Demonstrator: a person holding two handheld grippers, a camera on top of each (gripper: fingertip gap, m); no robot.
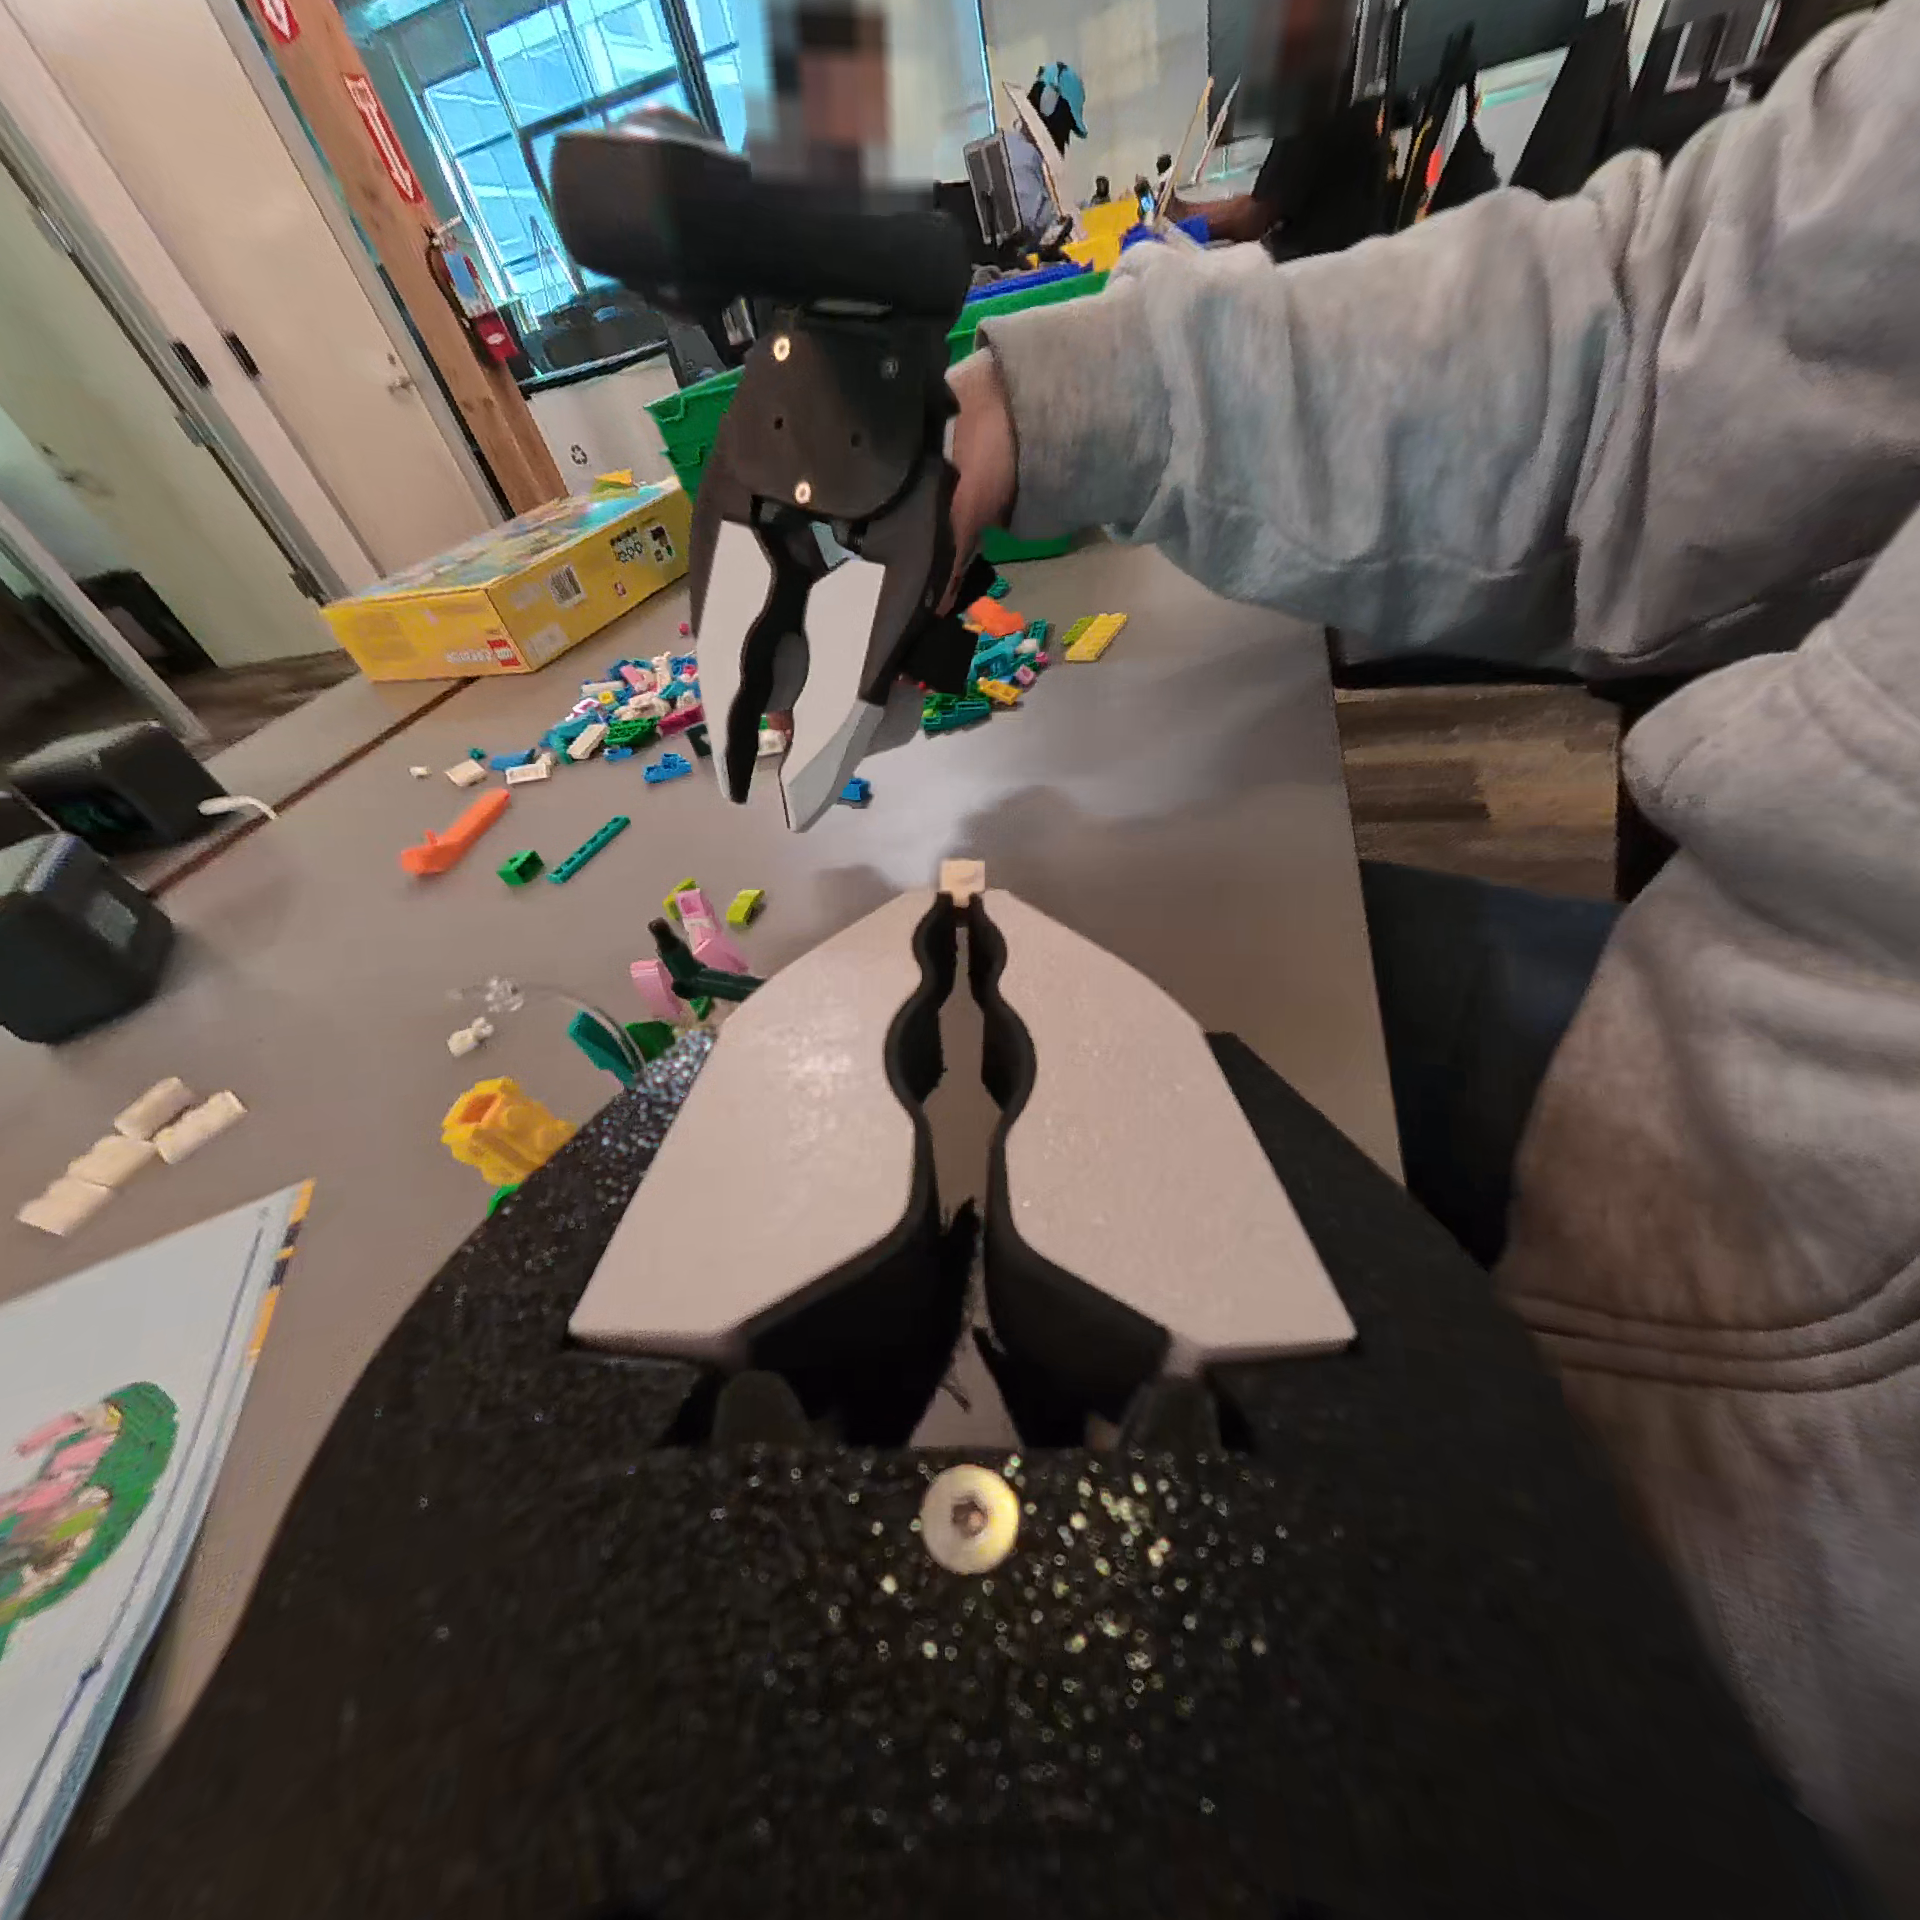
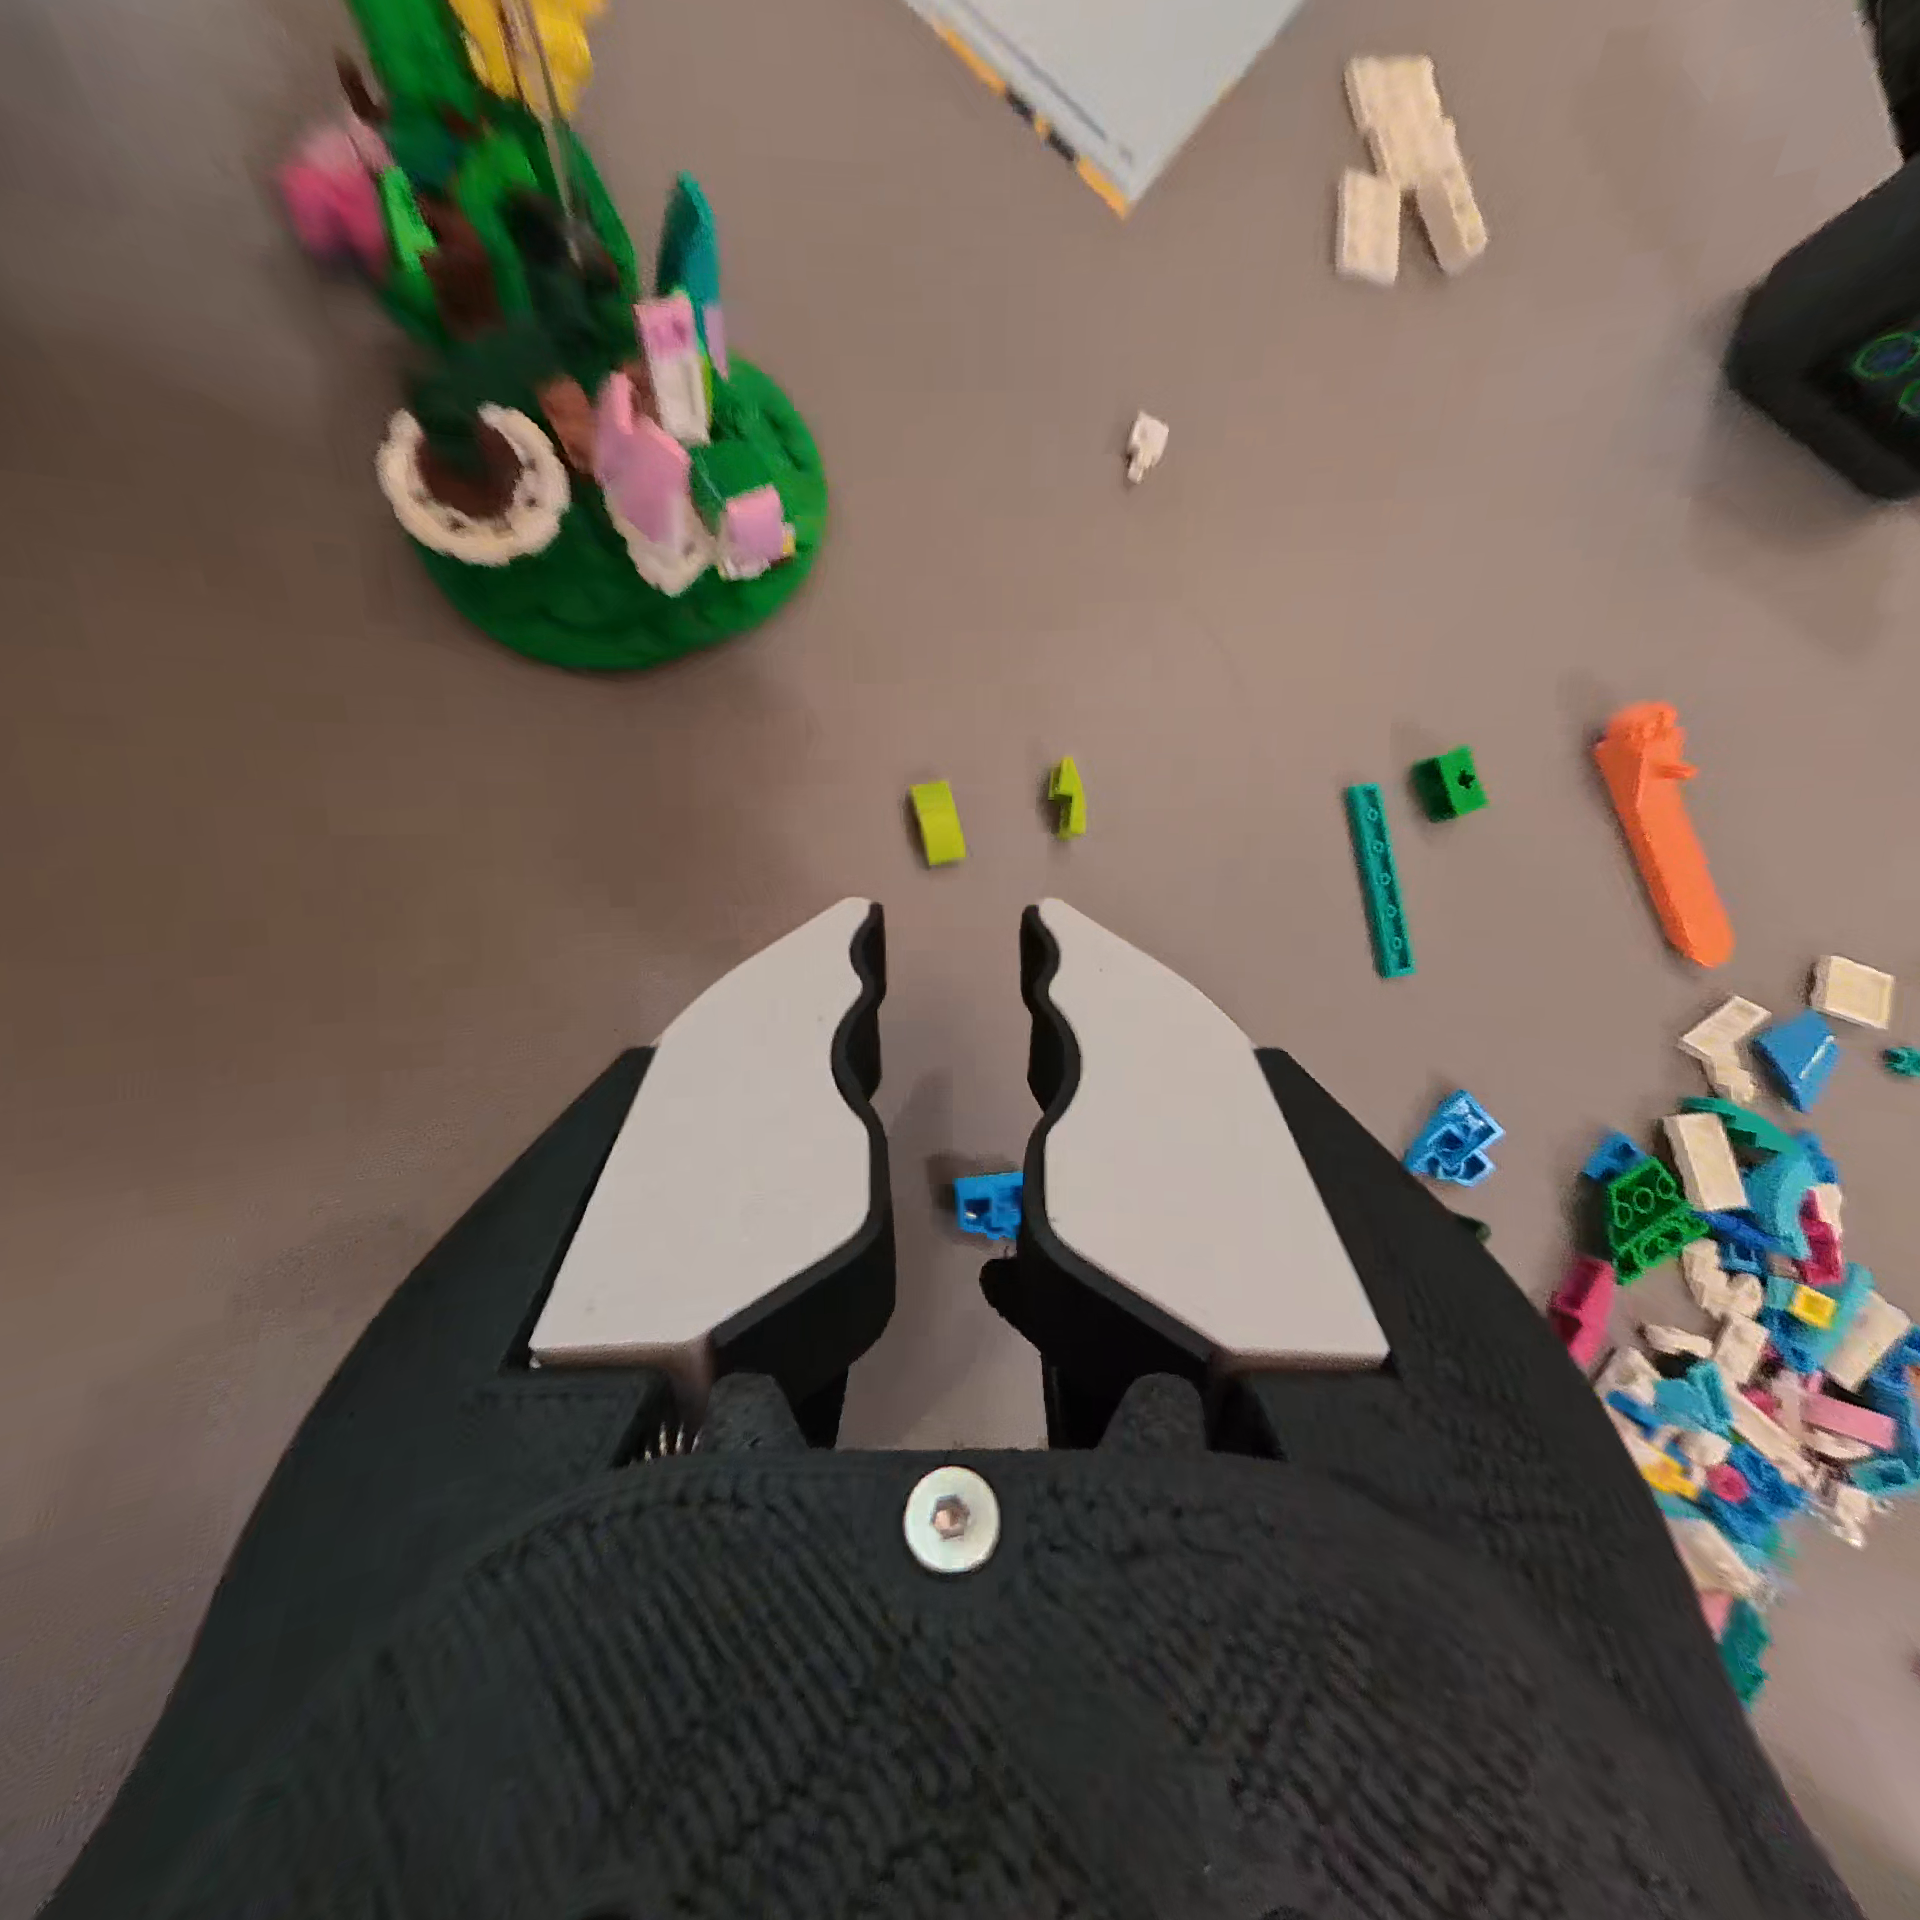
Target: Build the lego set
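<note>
While the yellow set box (image 1: 509, 603) at the far left of the grey table (image 1: 1122, 748) carries printed branding, its wording goes unquoted. The left gripper (image 1: 960, 906) pinches a small cream tile (image 1: 960, 876) at its narrowed tips. The right gripper (image 2: 951, 914) hangs above the table, fingers moderately apart and empty, over bare surface. The half-built green flower model (image 2: 613, 436) stands far left, the loose brick pile (image 2: 1756, 1309) lies right, and the instruction booklet (image 2: 1101, 73) is far off.
</note>
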